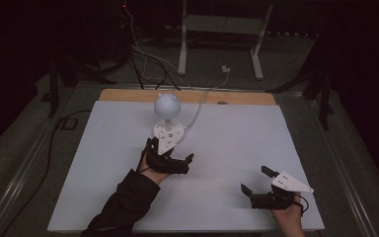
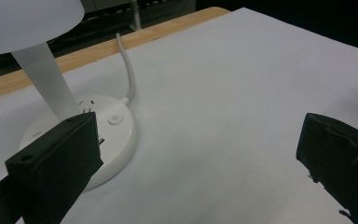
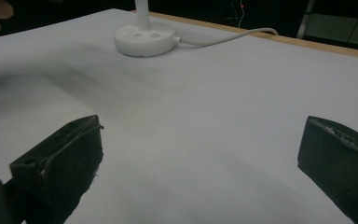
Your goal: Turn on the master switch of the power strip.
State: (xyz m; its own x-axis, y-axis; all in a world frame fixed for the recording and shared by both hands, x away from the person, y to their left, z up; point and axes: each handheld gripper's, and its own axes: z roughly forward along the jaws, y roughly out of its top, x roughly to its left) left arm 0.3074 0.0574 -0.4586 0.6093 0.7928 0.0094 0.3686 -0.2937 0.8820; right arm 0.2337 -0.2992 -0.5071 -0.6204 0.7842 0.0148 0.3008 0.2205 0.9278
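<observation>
a small white lamp stands toward the far middle of the table, which is covered by a smooth, matte, pale sheet with a strip of bare wood showing along its far edge. the lamp looks like glossy plastic: a rounded shade on a slim, straight stem rising from a flat round base with a small round button on top, and a thin white cord curving away off the back of the table. the left gripper sits just beside the base on the near side, its blocky black jaws spread wide apart, one jaw in front of the base's rim. the right gripper hovers near the front right corner, well apart from the lamp, jaws also wide apart and holding nothing.
</observation>
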